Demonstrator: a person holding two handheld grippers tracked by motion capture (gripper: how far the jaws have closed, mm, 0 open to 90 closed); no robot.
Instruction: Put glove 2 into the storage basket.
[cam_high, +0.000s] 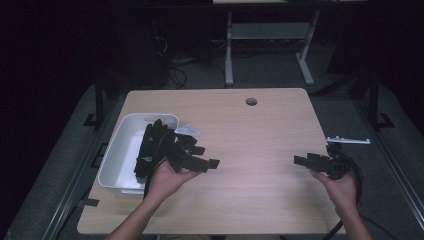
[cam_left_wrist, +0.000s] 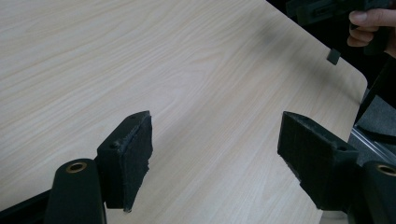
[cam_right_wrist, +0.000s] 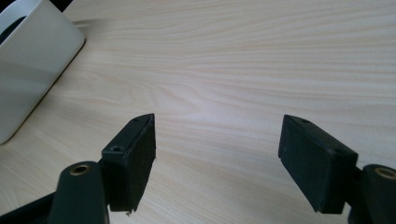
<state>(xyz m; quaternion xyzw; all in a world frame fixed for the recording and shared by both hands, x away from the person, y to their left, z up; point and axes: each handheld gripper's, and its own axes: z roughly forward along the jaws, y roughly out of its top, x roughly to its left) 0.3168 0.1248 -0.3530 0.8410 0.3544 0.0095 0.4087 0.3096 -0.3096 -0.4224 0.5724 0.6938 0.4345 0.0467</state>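
We find the left tool (cam_high: 212, 163) held over the desk (cam_high: 260, 130) with its jaws wide apart and nothing between them; in the left gripper view bare wood lies ahead of both pads. The right tool (cam_high: 299, 160) stands likewise wide and empty, pointing across the desk toward the left one. The thing nearest to hand is the white bin (cam_high: 116, 165), which sits just behind the left tool and touching the hand that holds it; seen from the right tool (cam_right_wrist: 217, 154) it lies ahead and off to that tool's left (cam_right_wrist: 28, 65), well apart. We judge the bin to be a light, rigid plastic tub with smooth, somewhat slippery walls — stiff enough to bear a firm pinch, not fragile. Whether anything lies inside we cannot tell, since the left tool and its cable cover part of the opening. The sound place to take hold, in our judgement, is the rolled rim of the wall nearest the left tool, one pad inside and one outside — the flat face offers no purchase. A one-sided grip may tilt it; lifting low and slow is advised.
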